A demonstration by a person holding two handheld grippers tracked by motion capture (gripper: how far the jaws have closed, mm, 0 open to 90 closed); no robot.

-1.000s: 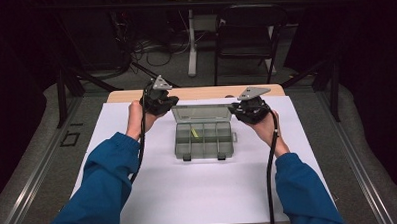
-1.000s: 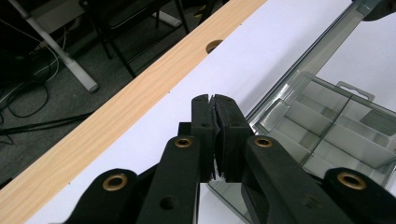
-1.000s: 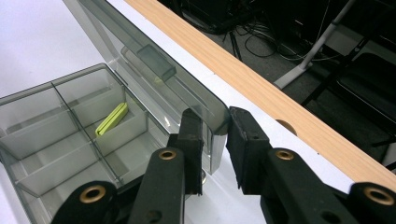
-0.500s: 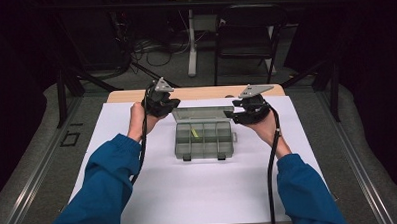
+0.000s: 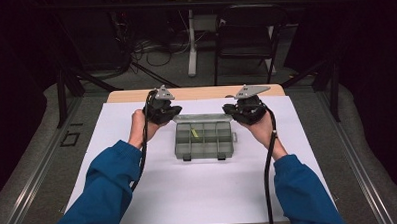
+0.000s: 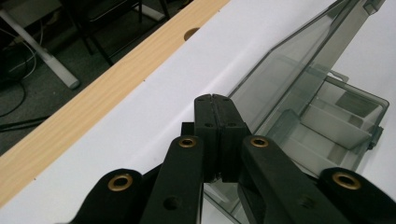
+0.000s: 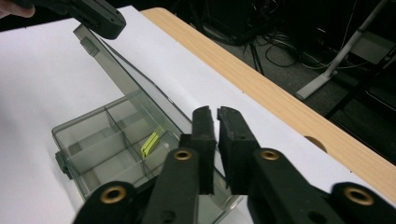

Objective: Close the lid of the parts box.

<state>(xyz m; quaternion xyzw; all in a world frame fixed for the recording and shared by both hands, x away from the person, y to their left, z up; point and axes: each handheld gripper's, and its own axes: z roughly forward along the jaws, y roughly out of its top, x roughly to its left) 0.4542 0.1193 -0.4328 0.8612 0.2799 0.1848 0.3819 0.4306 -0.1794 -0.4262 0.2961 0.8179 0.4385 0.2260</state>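
Note:
A clear grey compartment box [image 5: 203, 142] sits mid-table on the white sheet, its lid [image 5: 201, 118] raised at the back. A small yellow-green piece [image 5: 194, 133] lies in one compartment [image 7: 150, 142]. My left gripper [image 5: 161, 111] is at the lid's left back corner. Its jaws are pressed shut [image 6: 215, 98], with the lid's edge [image 6: 299, 56] running just beside the tip. My right gripper [image 5: 244, 110] is at the lid's right back corner. Its jaws [image 7: 216, 112] stand a narrow gap apart with nothing seen between them, and the lid [image 7: 126, 74] slopes away to their left.
The white sheet [image 5: 204, 192] covers the wooden table, whose bare edge [image 5: 196, 93] shows at the back with a round hole [image 7: 316, 143]. Beyond it are a chair [image 5: 244, 35], a desk leg and cables on the floor. Both blue sleeves come in from the bottom.
In the high view the lid's visible strip has grown narrower, its top edge now nearer the box. Both grippers have stayed at the lid's back corners.

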